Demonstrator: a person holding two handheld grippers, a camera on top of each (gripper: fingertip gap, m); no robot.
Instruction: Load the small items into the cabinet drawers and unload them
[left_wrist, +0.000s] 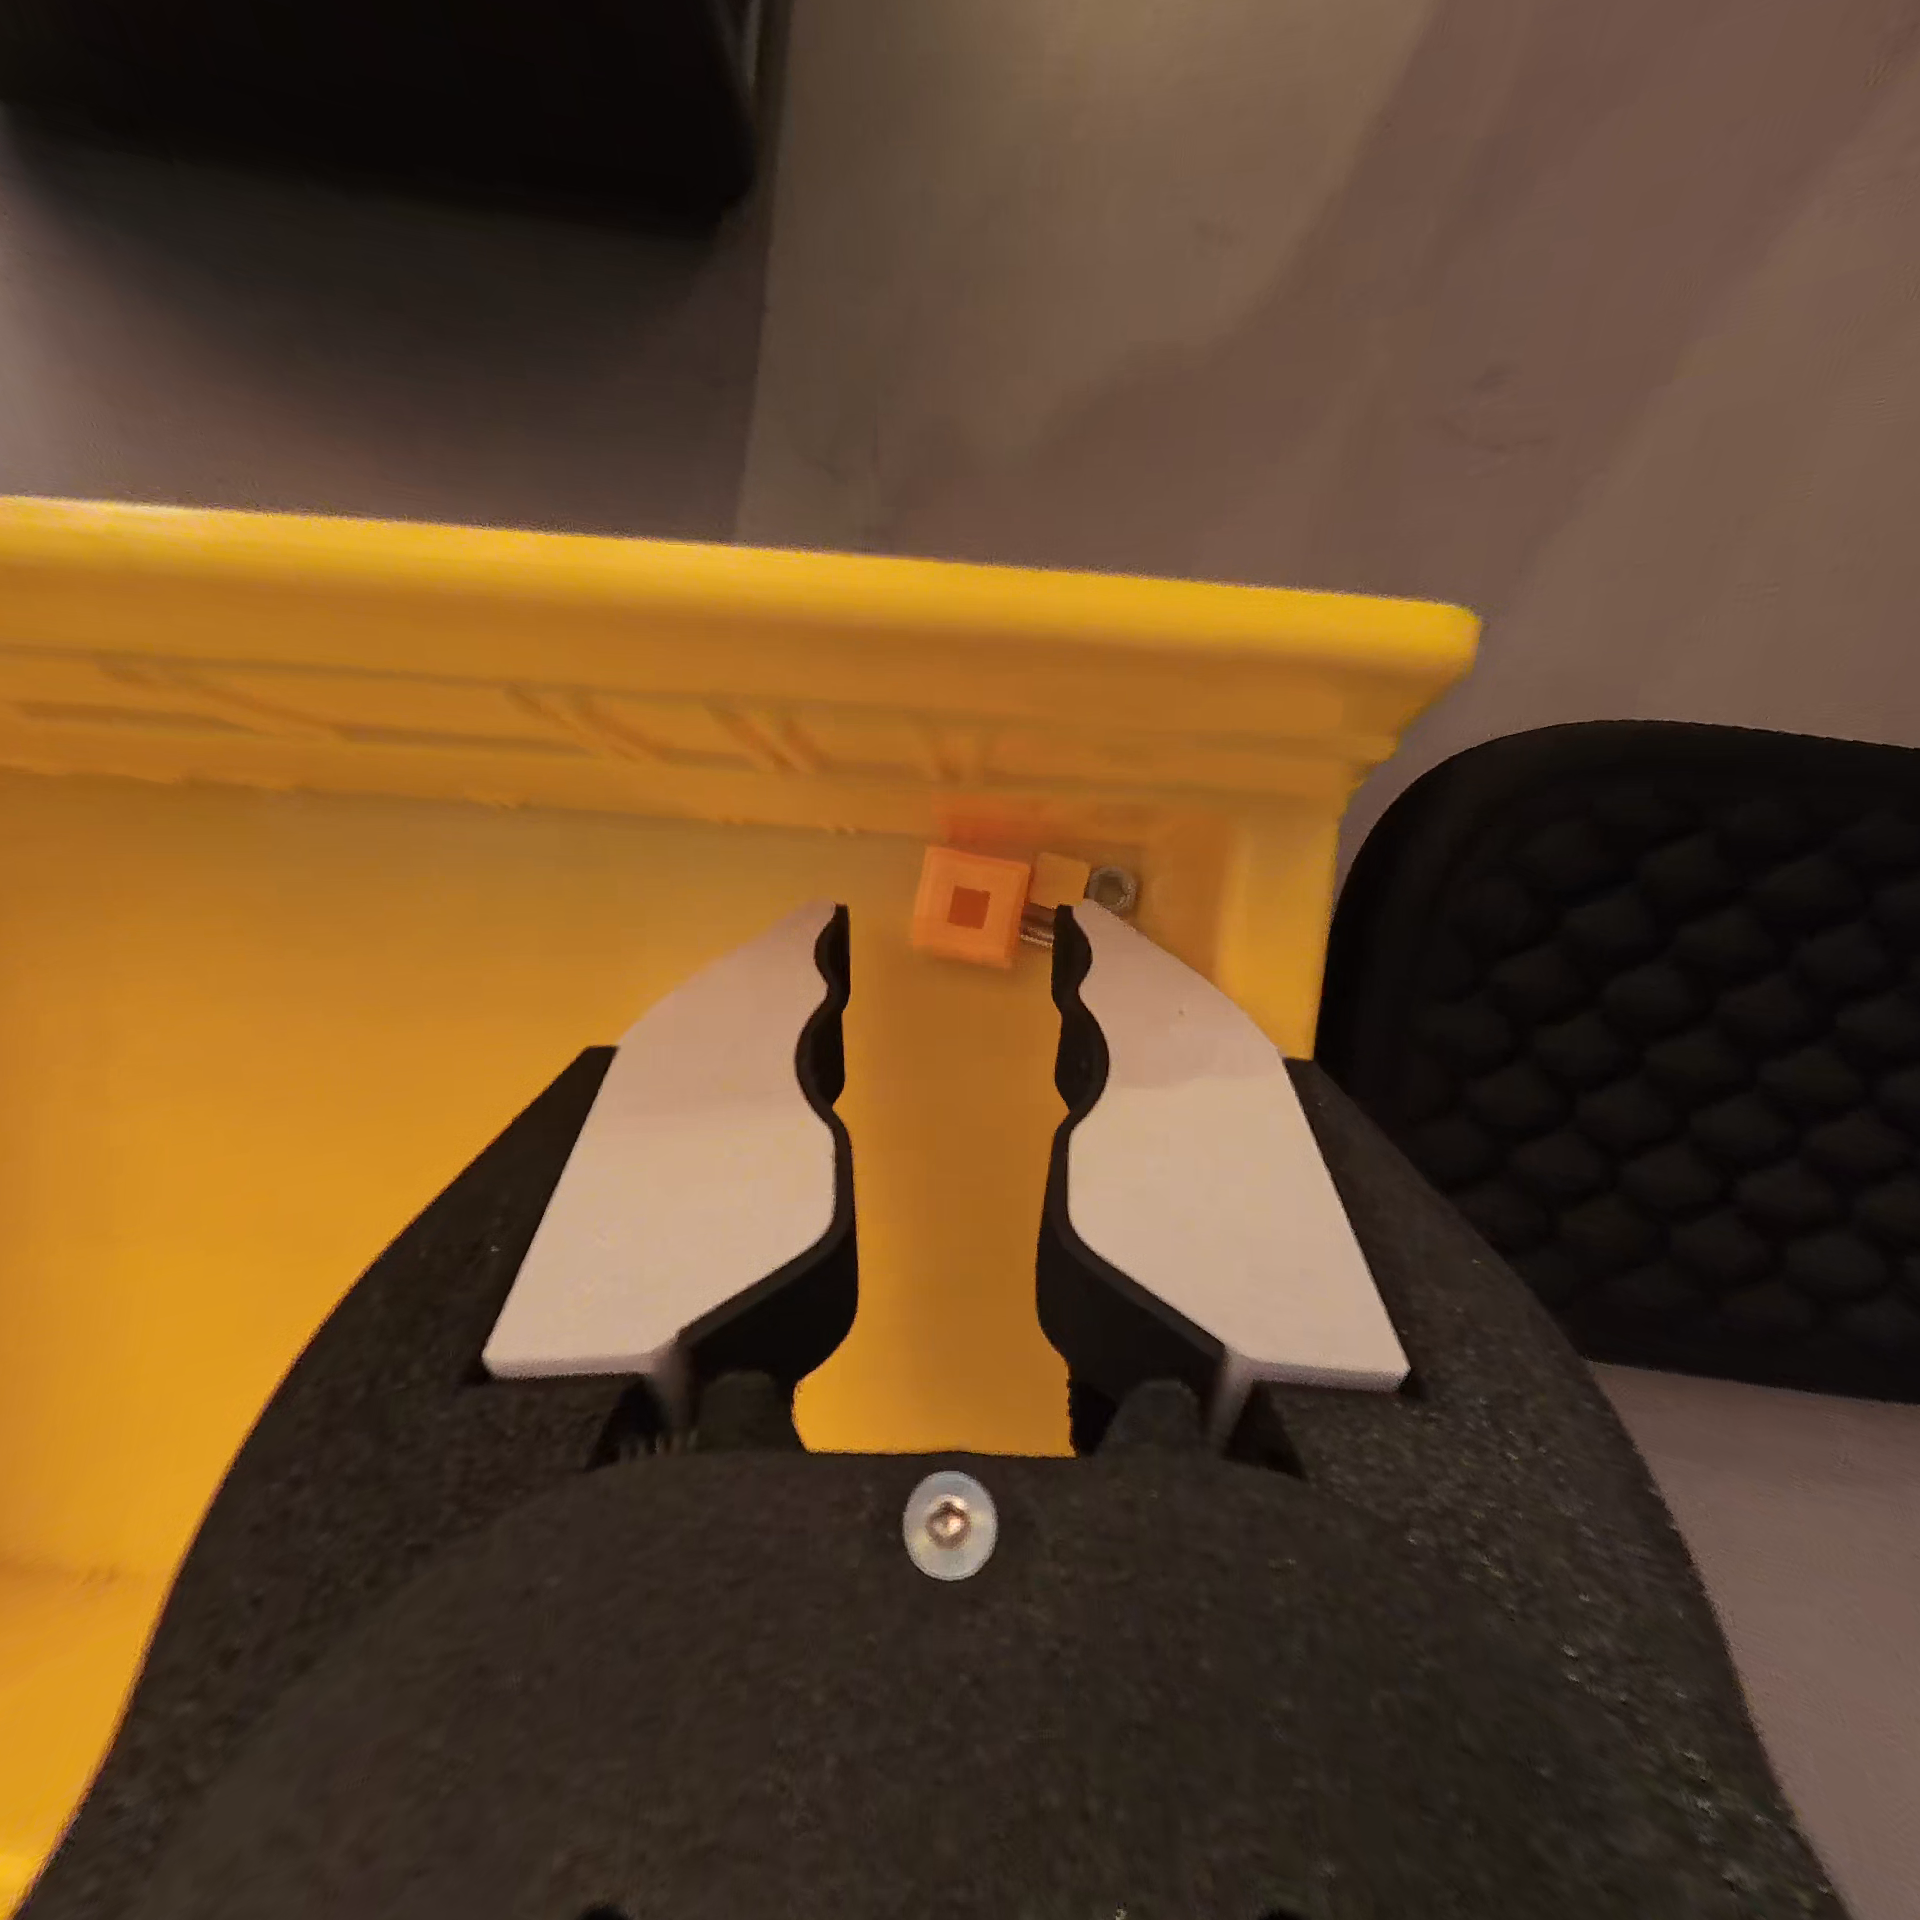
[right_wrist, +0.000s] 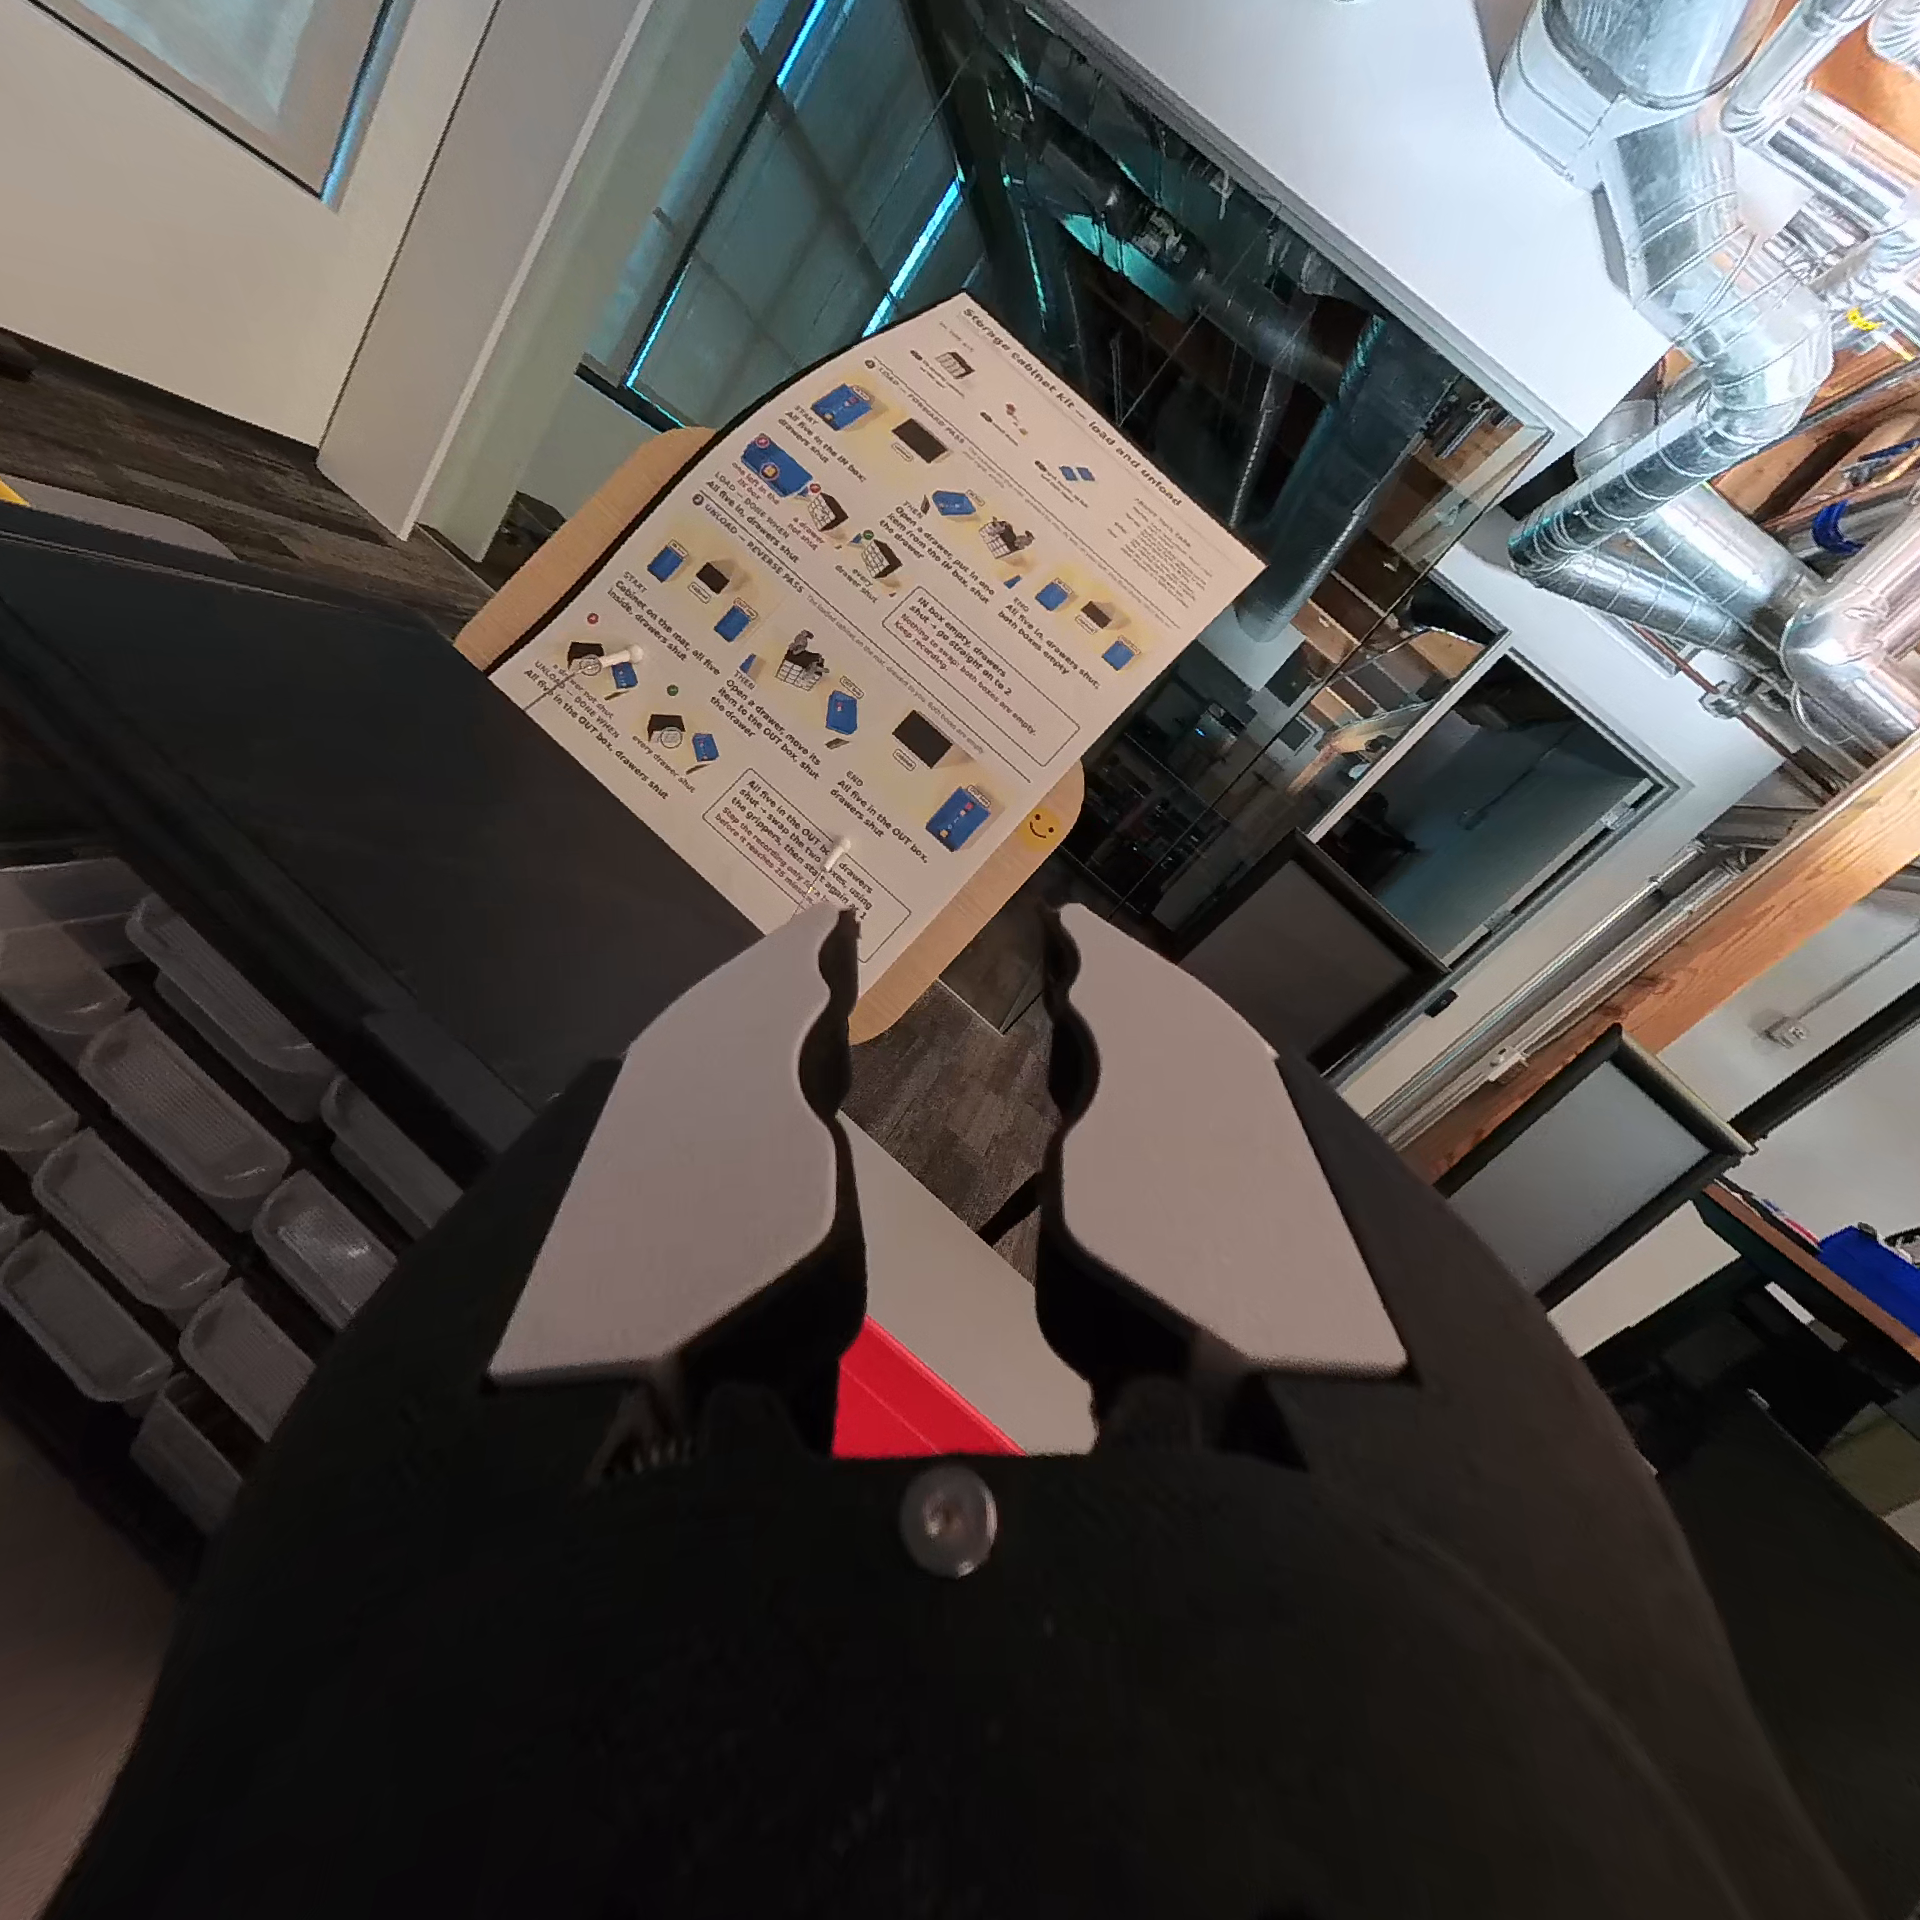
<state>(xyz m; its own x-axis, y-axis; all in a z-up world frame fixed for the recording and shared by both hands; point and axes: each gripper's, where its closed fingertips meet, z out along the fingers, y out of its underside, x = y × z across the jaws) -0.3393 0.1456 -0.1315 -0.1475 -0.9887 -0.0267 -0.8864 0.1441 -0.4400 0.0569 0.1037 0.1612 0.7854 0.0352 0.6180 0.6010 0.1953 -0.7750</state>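
Two grippers parted, nothing held | left gripper (left_wrist: 951, 914) poised inside yellow bin (left_wrist: 727, 644) just short of orange square piece (left_wrist: 966, 910) | right gripper (right_wrist: 951, 925) raised beside drawer cabinet (right_wrist: 187, 1122) | piece best straddled squarely before closing.

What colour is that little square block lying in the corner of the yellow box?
Orange, with a darker orange square in its middle; the left wrist view shows it best.

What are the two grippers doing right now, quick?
Left gripper: open, empty, inside the yellow box near the orange block.
Right gripper: open, empty, in the air.
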